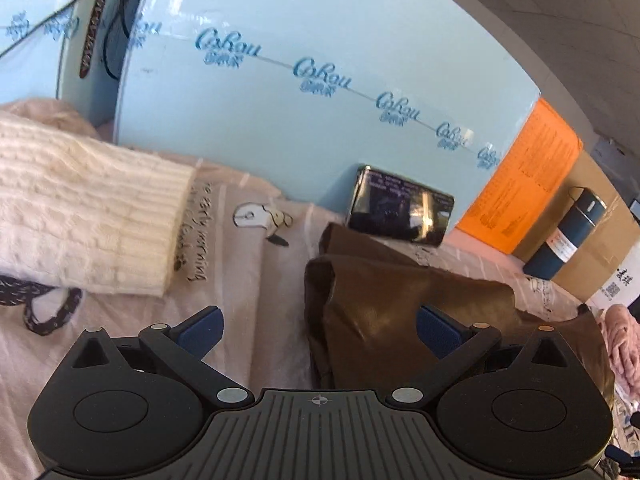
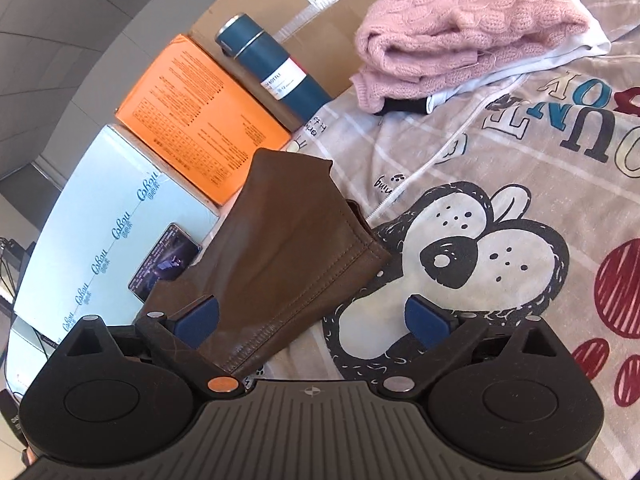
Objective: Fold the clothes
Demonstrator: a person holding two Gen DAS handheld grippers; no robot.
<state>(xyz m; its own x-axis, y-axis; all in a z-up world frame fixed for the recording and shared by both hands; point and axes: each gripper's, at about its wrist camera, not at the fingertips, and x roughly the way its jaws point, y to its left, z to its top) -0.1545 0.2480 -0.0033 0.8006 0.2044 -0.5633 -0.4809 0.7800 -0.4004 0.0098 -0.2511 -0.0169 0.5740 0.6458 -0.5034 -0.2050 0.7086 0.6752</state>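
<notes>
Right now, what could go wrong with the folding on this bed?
1. The brown leather garment looks stiff and bunched, so it may spring open instead of staying folded.
2. The phone leans on the pale blue box right behind the garment; a tug could knock it flat.
3. The blue bottle stands at the bed's edge by the cardboard box and might tip if fabric sweeps it.
Both the left tool and right tool are open, holding nothing.
</notes>
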